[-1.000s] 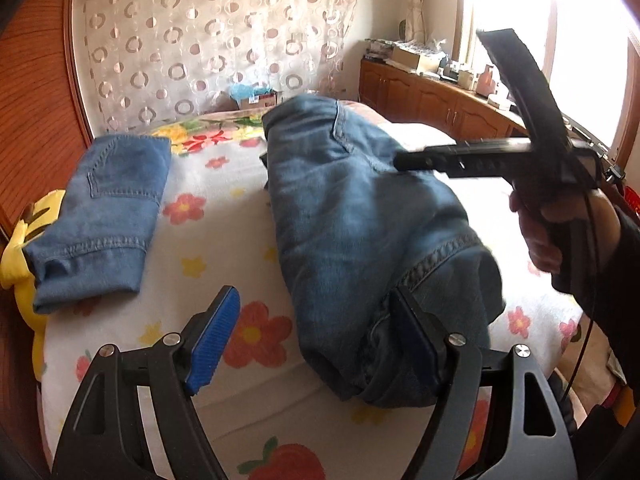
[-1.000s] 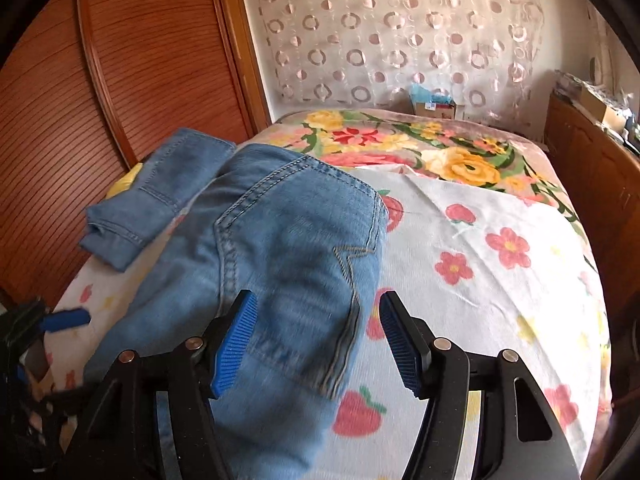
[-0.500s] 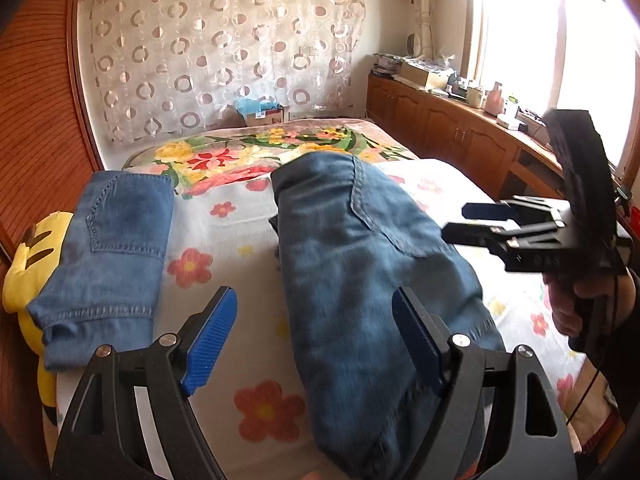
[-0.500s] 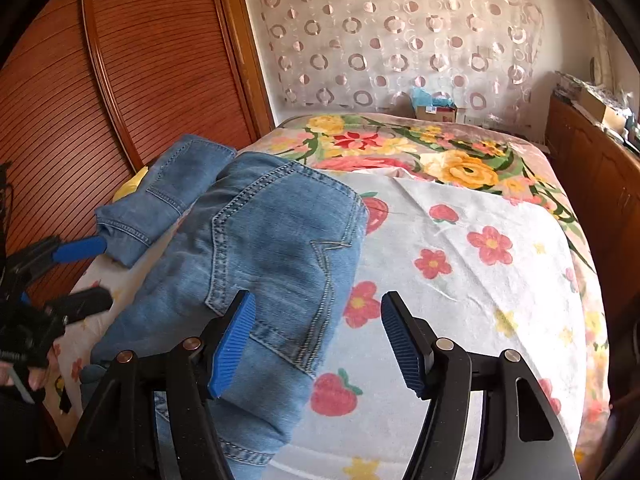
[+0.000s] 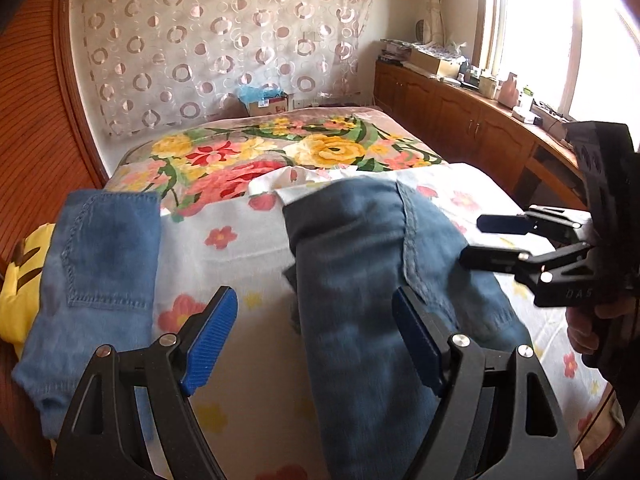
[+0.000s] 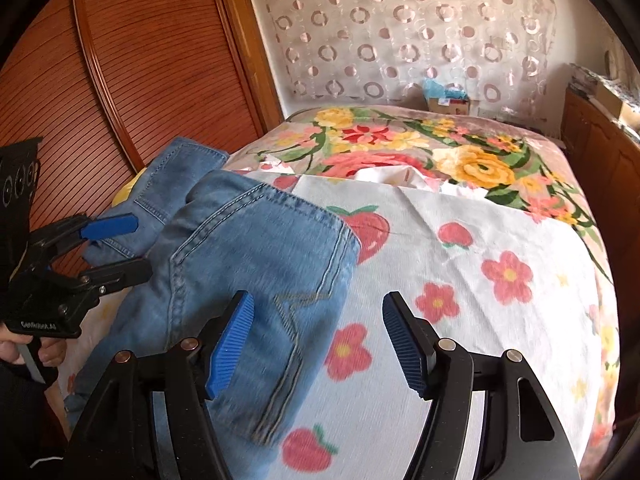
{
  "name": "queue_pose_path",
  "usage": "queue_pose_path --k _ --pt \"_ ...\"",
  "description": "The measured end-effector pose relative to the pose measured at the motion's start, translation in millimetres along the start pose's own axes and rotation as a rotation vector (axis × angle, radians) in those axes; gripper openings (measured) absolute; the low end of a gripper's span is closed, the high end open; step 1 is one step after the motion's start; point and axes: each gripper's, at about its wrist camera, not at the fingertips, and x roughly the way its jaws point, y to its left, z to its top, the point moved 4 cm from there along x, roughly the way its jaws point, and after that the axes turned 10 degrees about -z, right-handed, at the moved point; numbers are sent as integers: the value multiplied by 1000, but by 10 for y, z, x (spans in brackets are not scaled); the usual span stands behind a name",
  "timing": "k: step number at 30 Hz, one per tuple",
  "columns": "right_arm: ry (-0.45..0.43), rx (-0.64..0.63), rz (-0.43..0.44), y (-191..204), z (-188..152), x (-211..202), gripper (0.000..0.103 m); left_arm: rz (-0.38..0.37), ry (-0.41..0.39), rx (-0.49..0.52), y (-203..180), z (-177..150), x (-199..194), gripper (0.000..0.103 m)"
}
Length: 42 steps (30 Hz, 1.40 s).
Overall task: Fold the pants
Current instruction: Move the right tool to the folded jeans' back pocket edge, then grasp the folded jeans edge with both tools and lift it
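A pair of blue jeans (image 5: 360, 280) lies folded lengthwise on the bed, its back pocket showing in the right wrist view (image 6: 256, 264). My left gripper (image 5: 316, 340) is open and empty, held above the near end of the jeans; it also shows at the left edge of the right wrist view (image 6: 120, 246). My right gripper (image 6: 318, 340) is open and empty, above the jeans' right edge; it also shows at the right of the left wrist view (image 5: 480, 240).
A second folded pair of jeans (image 5: 100, 264) lies at the bed's left edge on a yellow cushion (image 5: 16, 288). The bed has a white flowered sheet (image 6: 480, 264) and a floral blanket (image 5: 280, 152). A wooden wardrobe (image 6: 120, 80) stands left, low cabinets (image 5: 460, 120) right.
Both grippers have drawn back from the jeans and risen. The left gripper's right finger no longer touches the jeans' hem. The jeans lie still.
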Motion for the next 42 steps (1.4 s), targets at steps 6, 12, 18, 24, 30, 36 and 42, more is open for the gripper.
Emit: queue_pose_path --k 6,12,18,24,30,36,42 --pt "50 -8 36 22 92 259 72 -14 21 -22 173 108 255 80" --pt "94 9 99 41 127 490 78 -44 45 -47 308 32 446 81" --pt "97 71 164 -22 97 623 79 -70 47 -55 312 15 484 81" --pt "99 93 198 -29 95 686 77 -134 50 -81 319 5 477 69" --pt "125 150 284 -21 72 664 53 -225 70 -120 331 -8 514 51" --pt "76 102 268 113 163 437 28 -219 78 -86 211 4 405 30" --pt "25 51 250 353 300 132 25 -218 16 -92 252 45 52 21"
